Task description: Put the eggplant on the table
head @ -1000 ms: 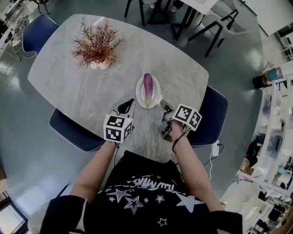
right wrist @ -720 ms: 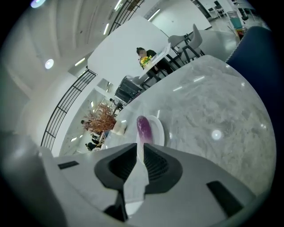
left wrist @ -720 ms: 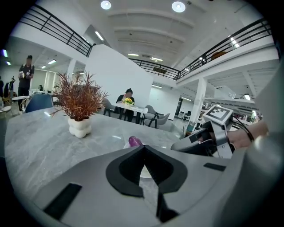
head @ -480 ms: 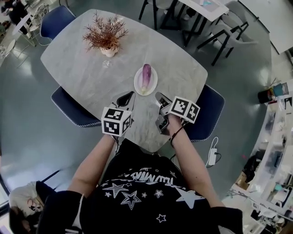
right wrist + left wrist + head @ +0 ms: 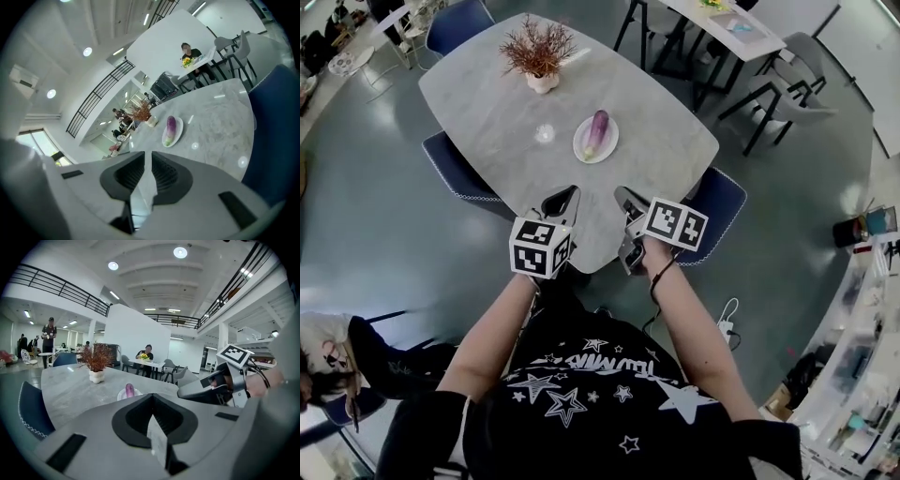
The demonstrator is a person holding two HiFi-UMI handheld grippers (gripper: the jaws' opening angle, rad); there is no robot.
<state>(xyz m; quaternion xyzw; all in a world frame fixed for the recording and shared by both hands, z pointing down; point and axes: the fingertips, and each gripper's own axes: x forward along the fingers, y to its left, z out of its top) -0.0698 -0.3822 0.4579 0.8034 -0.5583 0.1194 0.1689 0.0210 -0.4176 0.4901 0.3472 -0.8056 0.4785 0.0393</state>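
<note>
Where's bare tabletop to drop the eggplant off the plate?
Widest bare patch of table: left of the plate, between potted plant and near-left edge. Also free: the strip from plate to left tool and right tool, and right of the plate to the edge. Occupied only: potted plant, plate with eggplant.

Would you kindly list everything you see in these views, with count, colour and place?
table: one, grey marble, centre of the head view
plate: one, white, on the table
eggplant: one, purple, lying on the plate
dried plant: one, reddish brown, in a white pot at the table's far end
chairs: three, blue, at the table's edges
other tables and chairs: several, pale and grey, beyond the table
left gripper: one, grey, over the table's near edge, jaws together, empty
right gripper: one, grey, beside the left one, jaws together, empty
</note>
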